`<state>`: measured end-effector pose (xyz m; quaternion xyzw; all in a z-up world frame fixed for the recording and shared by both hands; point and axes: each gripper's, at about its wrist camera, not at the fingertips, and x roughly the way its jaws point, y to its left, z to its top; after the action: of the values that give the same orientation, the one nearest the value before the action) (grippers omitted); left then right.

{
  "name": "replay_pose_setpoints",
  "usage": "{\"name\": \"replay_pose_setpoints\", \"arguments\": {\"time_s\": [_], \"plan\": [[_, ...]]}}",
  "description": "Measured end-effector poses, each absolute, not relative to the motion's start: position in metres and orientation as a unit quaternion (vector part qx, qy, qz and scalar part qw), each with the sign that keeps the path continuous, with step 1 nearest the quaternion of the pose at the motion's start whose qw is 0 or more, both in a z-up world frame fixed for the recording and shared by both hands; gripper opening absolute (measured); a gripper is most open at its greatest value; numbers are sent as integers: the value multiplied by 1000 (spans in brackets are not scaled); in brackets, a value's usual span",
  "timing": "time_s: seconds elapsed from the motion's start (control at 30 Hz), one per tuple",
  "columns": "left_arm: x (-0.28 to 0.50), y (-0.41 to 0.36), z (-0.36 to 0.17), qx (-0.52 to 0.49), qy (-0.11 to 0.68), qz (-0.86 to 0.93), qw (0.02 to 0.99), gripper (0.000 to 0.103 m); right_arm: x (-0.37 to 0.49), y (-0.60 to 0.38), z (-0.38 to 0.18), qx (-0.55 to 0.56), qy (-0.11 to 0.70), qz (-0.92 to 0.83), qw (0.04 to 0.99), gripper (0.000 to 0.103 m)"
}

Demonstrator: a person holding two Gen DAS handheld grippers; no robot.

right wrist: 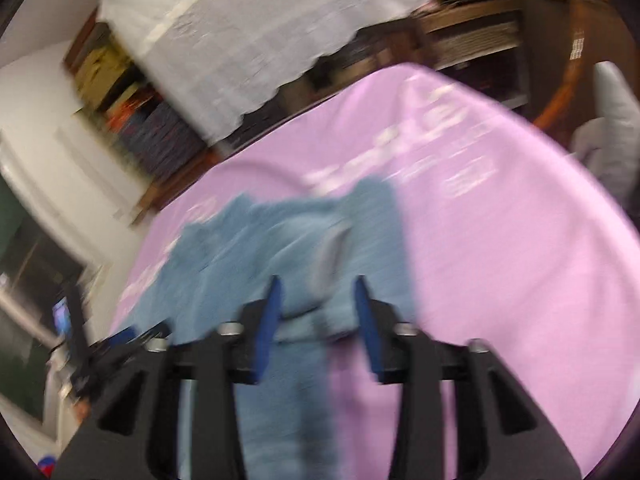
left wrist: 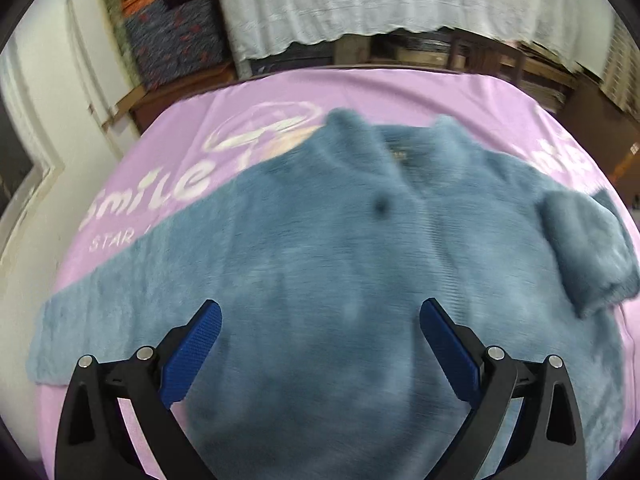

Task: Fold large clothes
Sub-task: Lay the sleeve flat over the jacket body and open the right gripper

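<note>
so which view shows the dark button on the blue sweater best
The left wrist view: the dark button sits near the middle of the blue sweater, just below the collar, with only slight blur. The right wrist view is heavily motion-blurred and catches the sweater's folded sleeve side only; no button can be made out there.

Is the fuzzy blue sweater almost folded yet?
Not yet. One sleeve is already folded onto the blue sweater. The right gripper is opening with sweater fabric between its fingers. The left gripper is open above the body. The other sleeve lies stretched out on the purple sheet.
</note>
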<state>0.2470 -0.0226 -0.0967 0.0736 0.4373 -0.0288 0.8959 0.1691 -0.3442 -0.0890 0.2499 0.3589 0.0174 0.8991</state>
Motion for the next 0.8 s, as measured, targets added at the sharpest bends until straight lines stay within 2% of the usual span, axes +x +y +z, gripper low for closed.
{"name": "replay_pose_setpoints", "arguments": {"time_s": [0.13, 0.23, 0.33, 0.43, 0.53, 0.67, 0.8], "plan": [[232, -69, -88, 124, 423, -84, 893, 100, 196, -341, -103, 217, 410, 4, 886, 14], [225, -104, -93, 166, 422, -104, 885, 100, 222, -321, -111, 230, 443, 65, 864, 14], [226, -130, -104, 194, 422, -113, 878, 100, 220, -315, -84, 233, 385, 123, 885, 16], [234, -140, -111, 191, 429, -121, 874, 100, 218, -341, -72, 242, 332, 68, 909, 31], [247, -143, -117, 163, 447, -134, 870, 100, 214, -374, -87, 270, 326, 25, 906, 31], [264, -143, -110, 112, 448, -144, 875, 99, 216, -409, -105, 367, 338, 51, 865, 31], [274, -136, -104, 75, 447, -146, 879, 81, 208, -427, -111, 408, 330, 59, 849, 34]]}}
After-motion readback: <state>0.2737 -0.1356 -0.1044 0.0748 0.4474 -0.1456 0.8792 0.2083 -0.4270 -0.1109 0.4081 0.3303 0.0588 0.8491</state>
